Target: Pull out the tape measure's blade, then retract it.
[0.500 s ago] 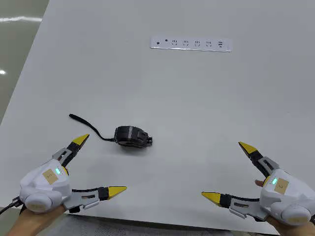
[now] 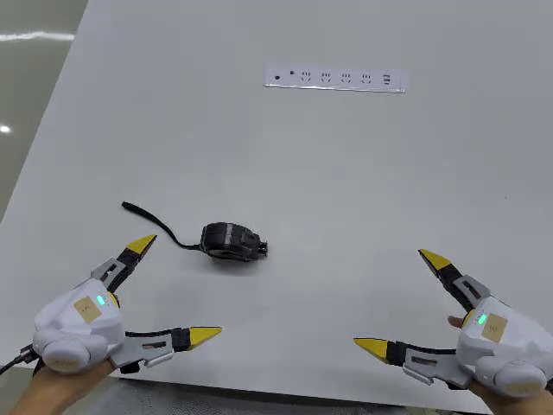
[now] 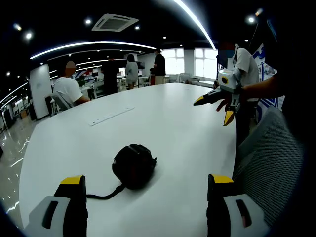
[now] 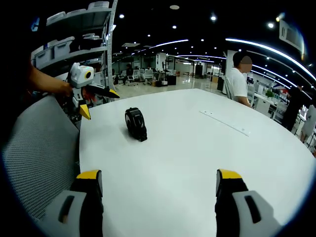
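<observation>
Head view showed the wide white table under me. My left gripper and right gripper hung over its near edge, jaws spread, empty. A power strip lay far off. The black tape measure sat nearer my left gripper, untouched, with its strap trailing leftward.
</observation>
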`<state>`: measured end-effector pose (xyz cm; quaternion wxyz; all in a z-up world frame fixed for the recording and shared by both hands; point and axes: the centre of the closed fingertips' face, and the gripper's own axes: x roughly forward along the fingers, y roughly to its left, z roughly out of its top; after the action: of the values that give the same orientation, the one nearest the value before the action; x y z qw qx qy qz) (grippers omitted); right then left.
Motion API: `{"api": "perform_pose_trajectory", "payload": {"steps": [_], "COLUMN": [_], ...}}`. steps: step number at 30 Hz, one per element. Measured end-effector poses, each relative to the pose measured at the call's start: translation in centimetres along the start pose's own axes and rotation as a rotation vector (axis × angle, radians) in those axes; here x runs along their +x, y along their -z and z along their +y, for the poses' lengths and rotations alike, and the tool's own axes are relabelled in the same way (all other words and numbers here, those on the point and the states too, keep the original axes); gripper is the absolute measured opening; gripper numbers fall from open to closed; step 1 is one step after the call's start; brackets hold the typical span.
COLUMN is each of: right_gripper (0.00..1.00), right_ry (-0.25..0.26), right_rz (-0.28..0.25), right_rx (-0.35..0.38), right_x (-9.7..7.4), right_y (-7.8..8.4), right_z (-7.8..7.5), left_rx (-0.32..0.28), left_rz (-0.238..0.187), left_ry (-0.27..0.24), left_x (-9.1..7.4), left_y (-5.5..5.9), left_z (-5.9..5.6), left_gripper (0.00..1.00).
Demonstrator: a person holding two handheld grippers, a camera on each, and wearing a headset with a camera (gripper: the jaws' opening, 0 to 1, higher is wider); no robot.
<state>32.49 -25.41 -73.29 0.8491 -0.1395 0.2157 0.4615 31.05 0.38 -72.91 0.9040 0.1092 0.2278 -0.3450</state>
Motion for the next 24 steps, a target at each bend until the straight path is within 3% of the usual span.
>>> {"api": "perform_pose_trajectory", "payload": {"steps": [24], "right_gripper": [0.94], "right_ry": [-0.021], "right_rz": [0.008], "right_rx": [-0.032], "right_x": [0.05], "right_y": [0.02], "right_z": [-0.26], "left_rx": [0.025], "left_rz": [0.017], "left_ry": [0.021], "left_x": [0.23], "left_y": [-0.19], "left_z": [0.56], "left_gripper": [0.98]}}
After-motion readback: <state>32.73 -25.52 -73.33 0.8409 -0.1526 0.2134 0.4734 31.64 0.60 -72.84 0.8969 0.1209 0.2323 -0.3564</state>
